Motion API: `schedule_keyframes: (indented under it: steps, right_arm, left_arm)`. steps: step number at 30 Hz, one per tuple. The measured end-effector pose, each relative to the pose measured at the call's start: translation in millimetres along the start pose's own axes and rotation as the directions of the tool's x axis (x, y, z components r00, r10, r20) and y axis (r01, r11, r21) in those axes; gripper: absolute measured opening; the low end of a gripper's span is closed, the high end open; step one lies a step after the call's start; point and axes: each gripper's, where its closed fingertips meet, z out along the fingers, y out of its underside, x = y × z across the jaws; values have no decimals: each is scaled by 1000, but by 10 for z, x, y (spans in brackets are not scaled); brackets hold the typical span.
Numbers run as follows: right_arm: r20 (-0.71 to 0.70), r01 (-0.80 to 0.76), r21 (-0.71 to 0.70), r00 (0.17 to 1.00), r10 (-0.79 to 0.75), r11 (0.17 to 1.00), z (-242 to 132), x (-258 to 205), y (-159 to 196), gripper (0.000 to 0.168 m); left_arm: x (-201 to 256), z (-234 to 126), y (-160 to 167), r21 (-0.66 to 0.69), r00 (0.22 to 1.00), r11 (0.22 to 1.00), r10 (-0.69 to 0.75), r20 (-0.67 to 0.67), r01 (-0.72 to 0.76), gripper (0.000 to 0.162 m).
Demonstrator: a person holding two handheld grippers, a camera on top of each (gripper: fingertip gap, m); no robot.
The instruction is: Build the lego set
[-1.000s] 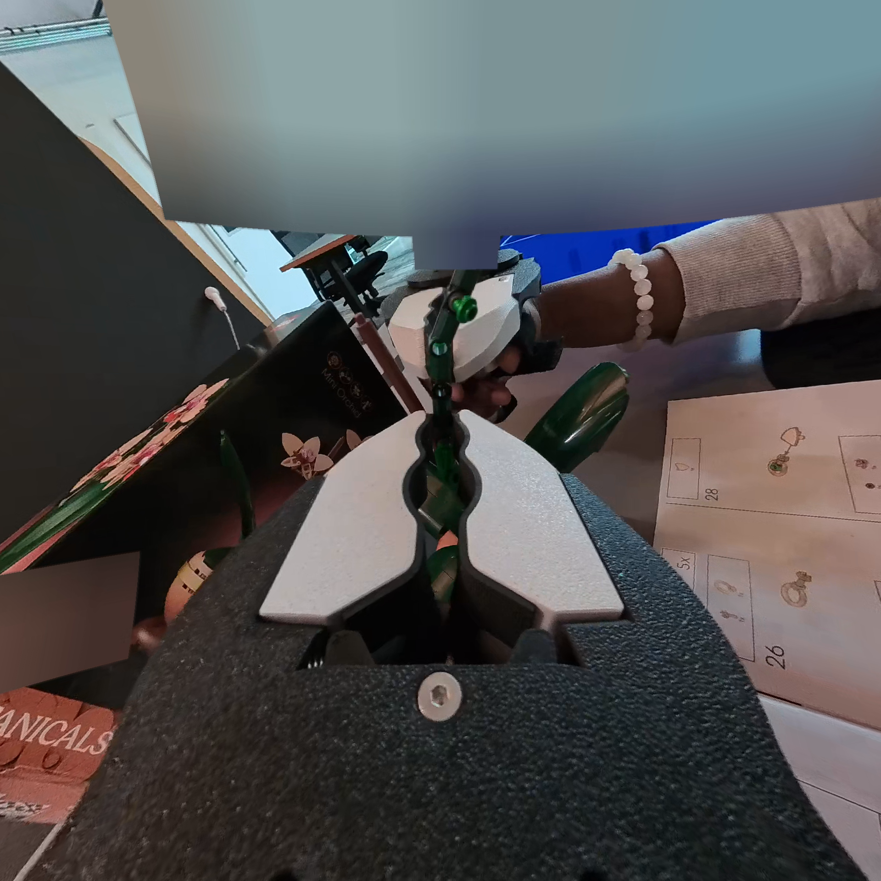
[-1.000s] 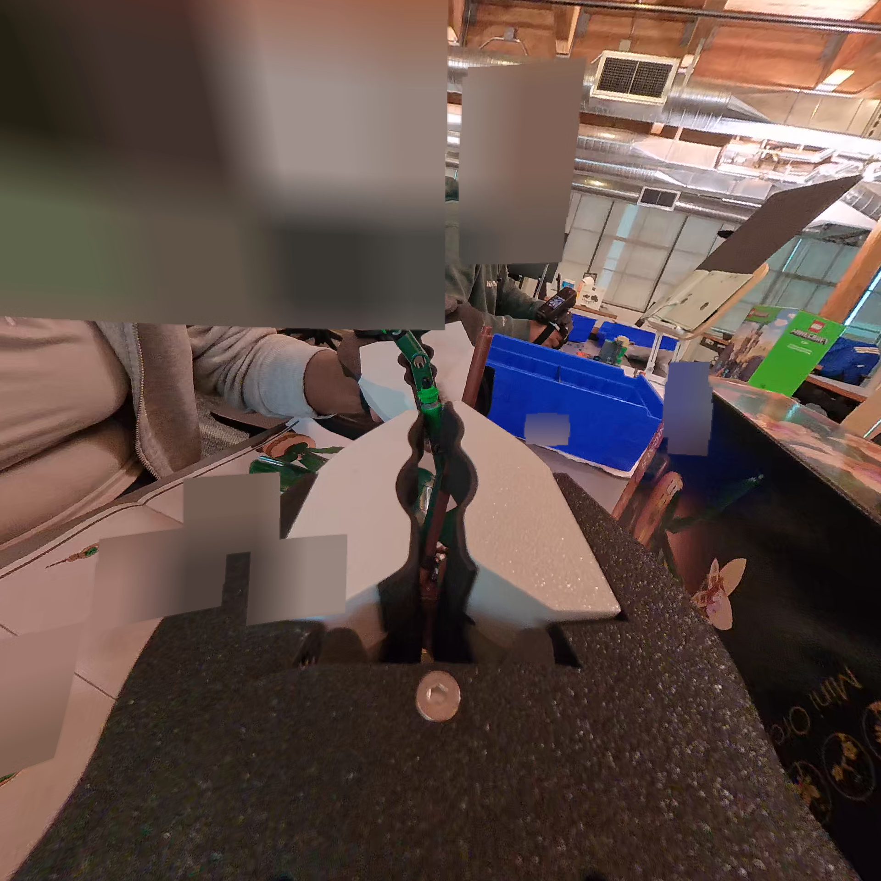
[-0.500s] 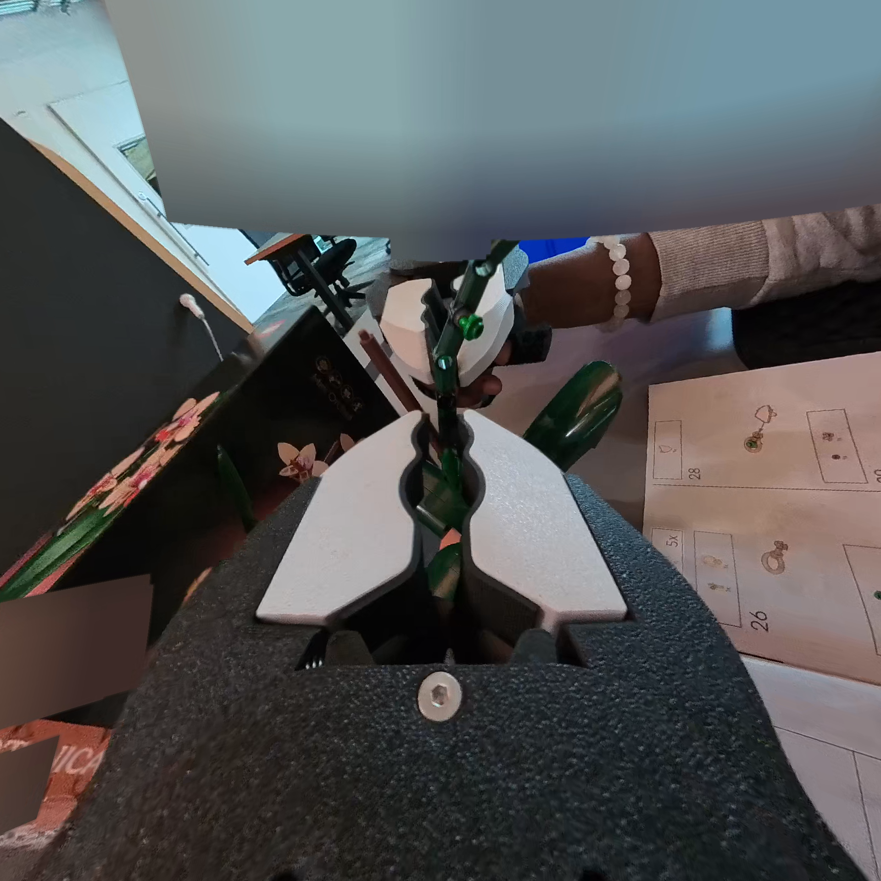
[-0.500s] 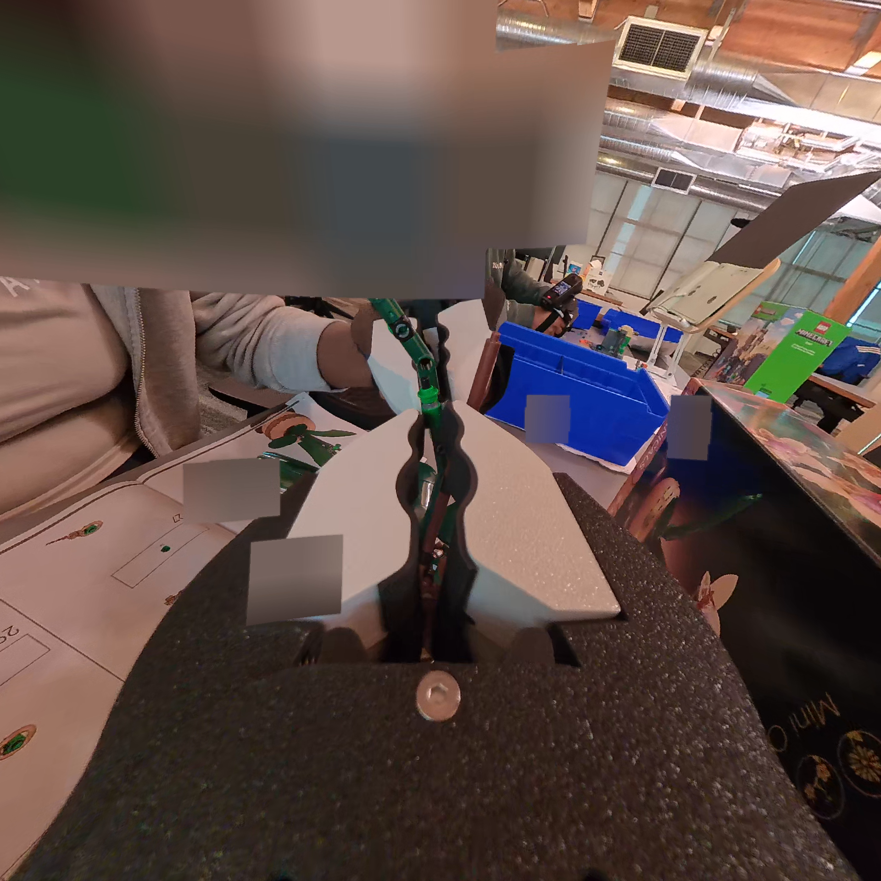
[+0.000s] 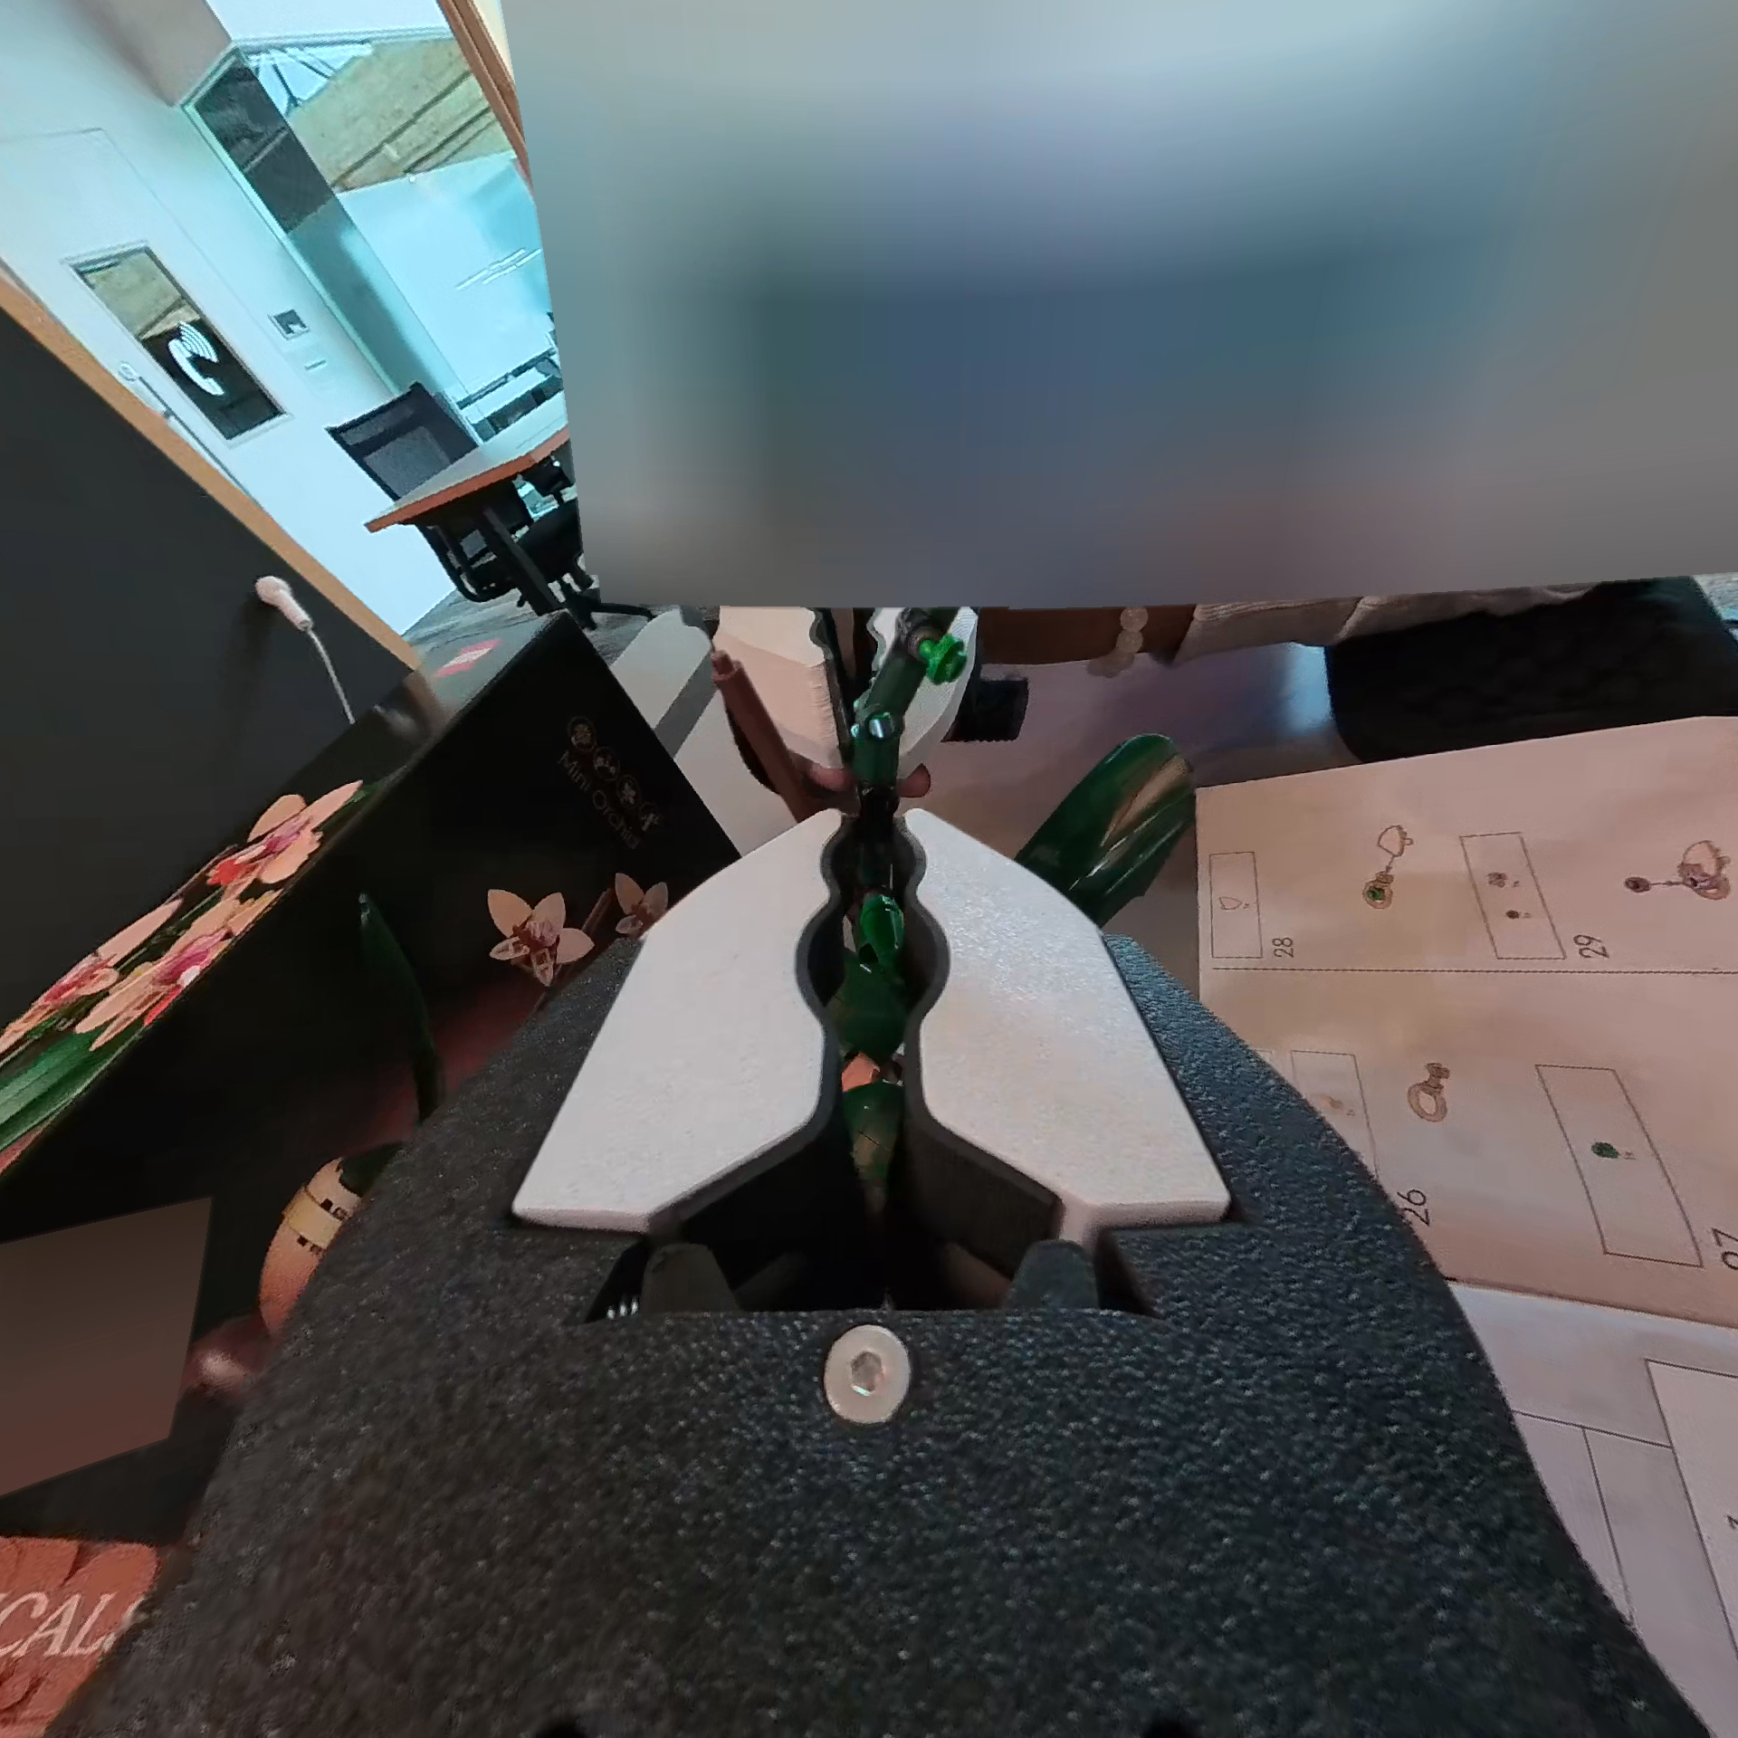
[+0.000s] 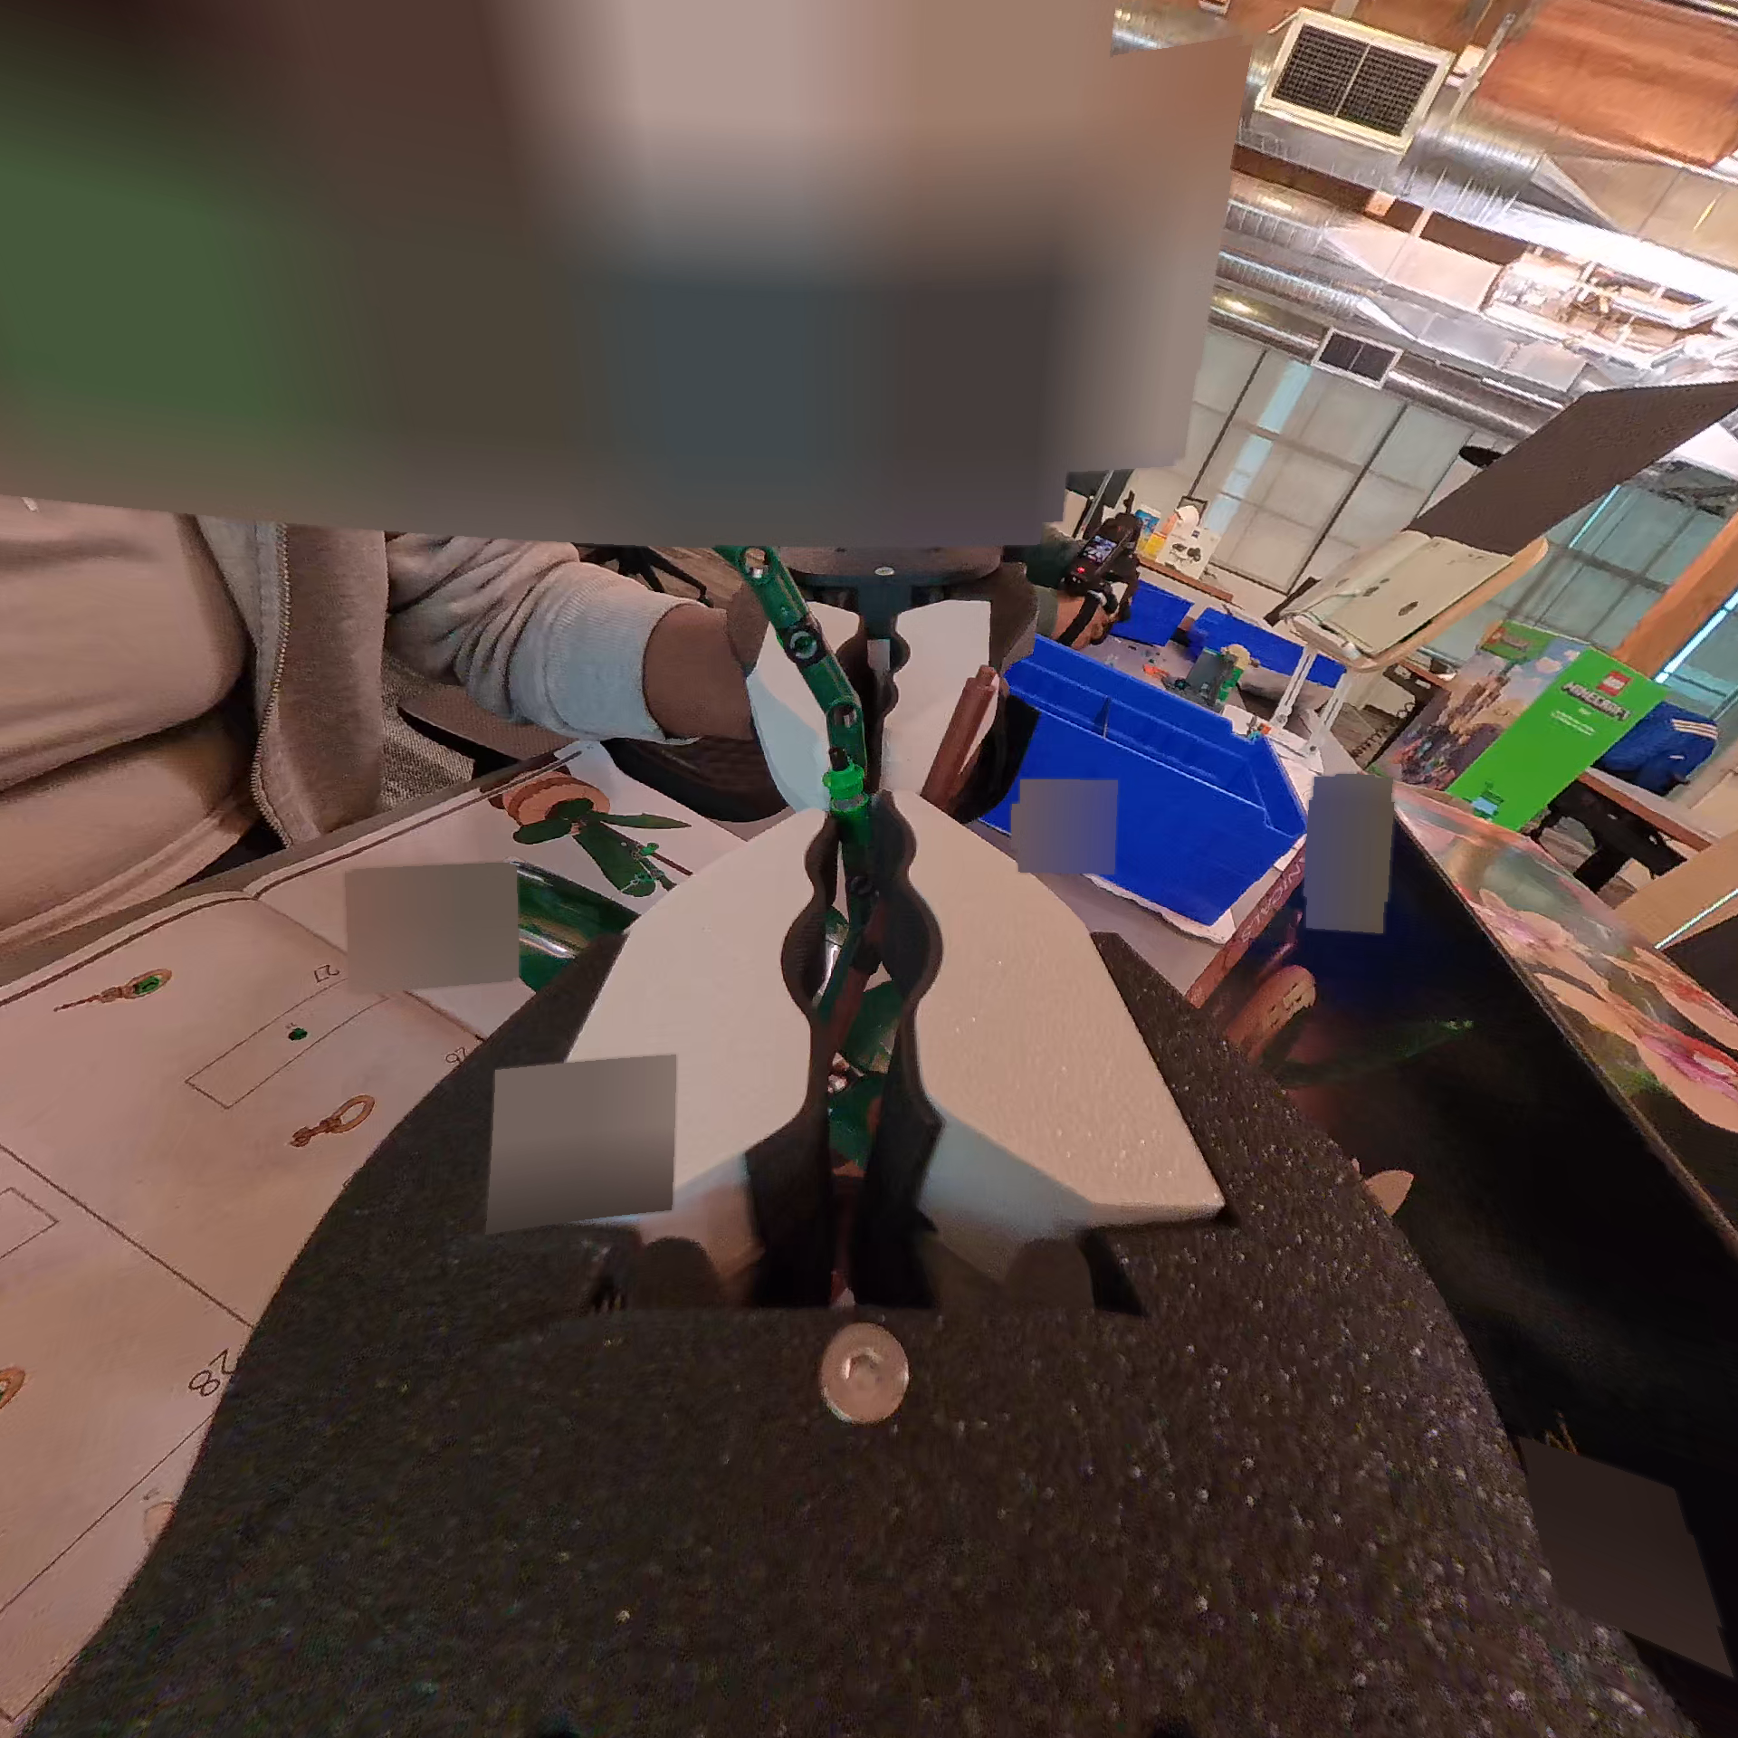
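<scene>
A dark green jointed Lego stem (image 5: 879, 719) with a bright green connector (image 5: 940, 655) rises from between my left gripper's (image 5: 870, 820) white fingers, which are shut on it. Green leaf pieces (image 5: 870, 1011) sit lower between the jaws. My right gripper (image 6: 861, 809) is shut on the same stem (image 6: 811, 658), beside a brown rod (image 6: 959, 743). Each gripper faces the other closely: the right one shows in the left wrist view (image 5: 785, 687), the left one in the right wrist view (image 6: 785, 743). The stem's top is hidden by a blur patch.
An open instruction booklet (image 5: 1505, 987) lies on the table and also shows in the right wrist view (image 6: 188, 1082). A dark flower-printed set box (image 5: 489, 846) stands beside it, with a large dark green leaf (image 5: 1110, 837) lying between them. A blue bin (image 6: 1157, 781) sits behind. The grippers are tip to tip, or close to it.
Both grippers stay shut on the stem and have tilted upward. The stem's upper links now lean over to one side more than before.
</scene>
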Motion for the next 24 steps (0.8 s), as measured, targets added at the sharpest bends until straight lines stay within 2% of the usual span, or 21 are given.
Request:
schedule_keyframes:
  steps: [5, 11, 16, 19, 24]
  right_arm:
    - [7, 37, -71, 999, -37, 997, -2, 0, 3, 6]
    - [-43, 121, -201, 990, -132, 972, -13, 16, 7, 6]
    - [-48, 136, -235, 987, -151, 963, -10, 23, 6, 6]
    - [-57, 134, -221, 987, -150, 966, -10, 24, 0, 6]
    - [-55, 140, -225, 986, -156, 964, -1, 14, -4, 6]
  left_arm:
    - [4, 1, 2, -33, 1000, 999, 5, -18, -6, 7]
    - [-8, 8, 8, -108, 999, 994, 19, 33, -15, 6]
    - [-18, -3, 11, -149, 996, 989, 34, 86, -20, 7]
    - [-26, -39, -81, -117, 994, 993, 39, 106, -26, 13]
    - [-6, -47, -92, -130, 994, 991, 53, 100, -39, 8]
